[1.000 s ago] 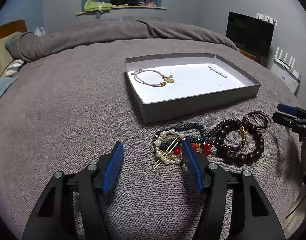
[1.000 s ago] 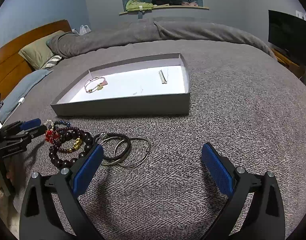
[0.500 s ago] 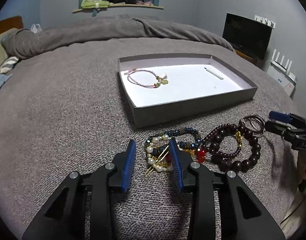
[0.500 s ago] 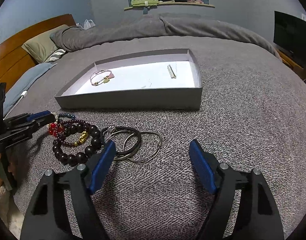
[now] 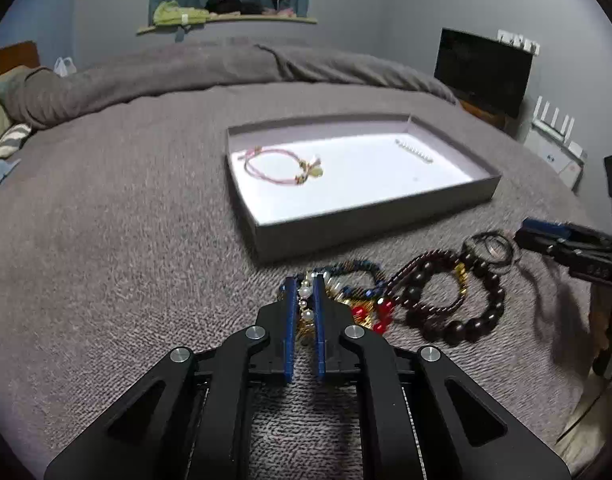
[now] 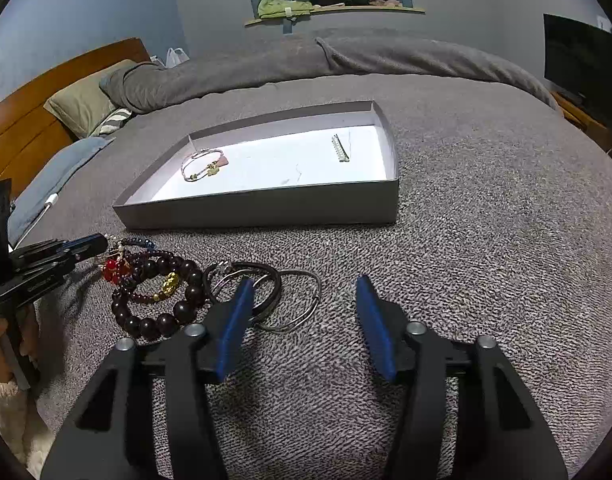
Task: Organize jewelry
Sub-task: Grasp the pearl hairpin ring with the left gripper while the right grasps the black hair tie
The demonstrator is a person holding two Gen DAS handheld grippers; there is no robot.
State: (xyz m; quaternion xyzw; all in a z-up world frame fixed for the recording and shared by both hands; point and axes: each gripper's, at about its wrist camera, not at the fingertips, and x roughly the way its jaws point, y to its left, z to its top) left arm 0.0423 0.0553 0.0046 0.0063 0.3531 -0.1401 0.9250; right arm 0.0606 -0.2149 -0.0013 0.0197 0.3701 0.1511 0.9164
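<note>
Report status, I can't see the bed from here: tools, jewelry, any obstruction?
Left tool closed on the white pearl bracelet. Right tool half open, closing around the thin silver bangle. Grey tray path clear.

Tray on bed; cord bracelet inside, left; bead bracelets before tray.
</note>
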